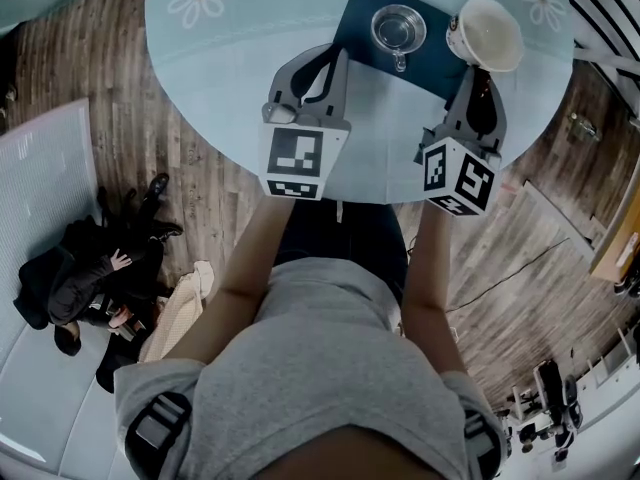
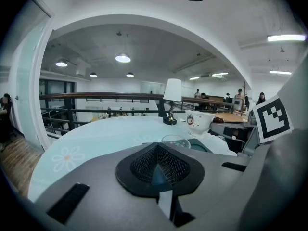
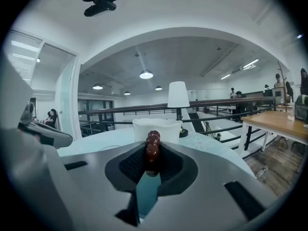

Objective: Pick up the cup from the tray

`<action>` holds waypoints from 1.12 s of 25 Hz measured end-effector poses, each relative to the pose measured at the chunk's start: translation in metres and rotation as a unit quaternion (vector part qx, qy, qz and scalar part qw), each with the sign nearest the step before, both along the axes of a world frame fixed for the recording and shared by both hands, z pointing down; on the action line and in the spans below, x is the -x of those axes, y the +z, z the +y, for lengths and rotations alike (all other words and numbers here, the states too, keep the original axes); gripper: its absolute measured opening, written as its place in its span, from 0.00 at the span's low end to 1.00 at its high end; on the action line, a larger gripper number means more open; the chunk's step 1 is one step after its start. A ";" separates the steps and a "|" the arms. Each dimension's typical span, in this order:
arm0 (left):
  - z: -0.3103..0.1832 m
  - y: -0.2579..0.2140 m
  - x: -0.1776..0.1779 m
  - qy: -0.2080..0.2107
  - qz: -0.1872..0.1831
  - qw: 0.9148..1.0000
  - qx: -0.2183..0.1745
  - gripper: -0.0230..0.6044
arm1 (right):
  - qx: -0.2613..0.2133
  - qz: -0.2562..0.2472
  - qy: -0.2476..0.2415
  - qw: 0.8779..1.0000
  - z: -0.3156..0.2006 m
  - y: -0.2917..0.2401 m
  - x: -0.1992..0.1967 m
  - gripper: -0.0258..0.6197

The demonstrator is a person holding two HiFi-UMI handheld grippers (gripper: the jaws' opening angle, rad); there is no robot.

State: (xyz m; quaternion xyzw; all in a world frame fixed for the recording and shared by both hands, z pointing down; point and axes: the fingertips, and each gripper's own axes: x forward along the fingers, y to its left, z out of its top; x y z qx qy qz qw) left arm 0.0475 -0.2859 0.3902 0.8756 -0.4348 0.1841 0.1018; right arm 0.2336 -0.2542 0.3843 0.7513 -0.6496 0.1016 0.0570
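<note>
Cup: white, mouth up, at the right edge of the dark tray. Whether its base is off the tray I cannot tell.
Handle: brown, beaded, points straight back into the right claw. That claw is clamped on it, with the cup body dead ahead.
Left claw: closed, empty, low over the worktop at the tray's near left corner, well off the cup.
Glass: sits between them on the tray.
Judgement: the lift belongs to the right hand, straight up.

Office mezzanine: railing, desks, ceiling lamps
</note>
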 end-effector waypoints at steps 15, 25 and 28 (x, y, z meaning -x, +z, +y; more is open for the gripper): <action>-0.018 -0.005 -0.017 0.015 -0.004 1.000 -0.016 0.05 | 0.004 -0.007 0.070 0.998 -0.014 0.020 -0.113 0.09; -0.026 0.008 -0.021 0.014 -0.017 1.000 -0.009 0.05 | 0.057 -0.033 0.073 0.995 -0.036 0.073 -0.138 0.09; -0.027 0.009 -0.021 0.010 -0.018 1.000 -0.009 0.05 | 0.064 -0.036 0.069 0.995 -0.045 0.080 -0.142 0.09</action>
